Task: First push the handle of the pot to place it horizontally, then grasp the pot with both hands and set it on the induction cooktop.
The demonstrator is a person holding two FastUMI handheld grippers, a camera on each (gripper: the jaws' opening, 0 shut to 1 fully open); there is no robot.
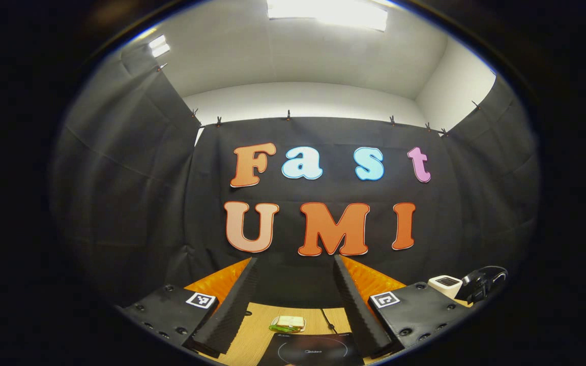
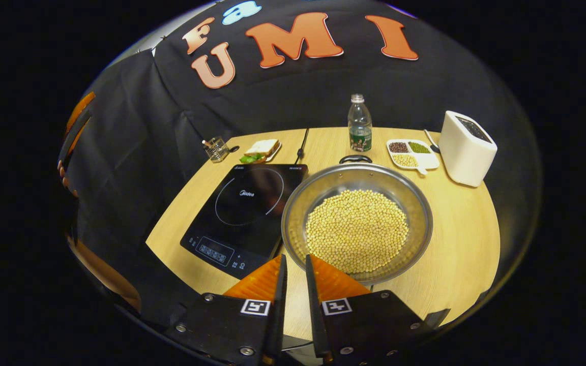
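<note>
Nearest you in the right gripper view, your right gripper (image 2: 293, 277) hangs low over the near edge of the table (image 2: 468, 239), its jaws drawn narrow with only a slim gap between them and nothing held. Just beyond its tips sits the pot (image 2: 356, 226), a wide metal pan full of pale beans, resting on the wood and touching or nearly touching the right edge of the induction cooktop (image 2: 244, 213). The pot's dark handle (image 2: 355, 159) shows at the far rim, pointing away toward the water bottle (image 2: 359, 124). The step in hand looks to be the push, so keep those jaws narrow as a blunt tip, go around the rim instead of over the beans, and press the handle low and sideways so the pot turns on the spot without sliding or spilling. In the left gripper view, your left gripper (image 1: 295, 300) is raised and aimed at the back wall, jaws spread wide and empty, with the cooktop below it; bring it down only once the handle lies level.
</note>
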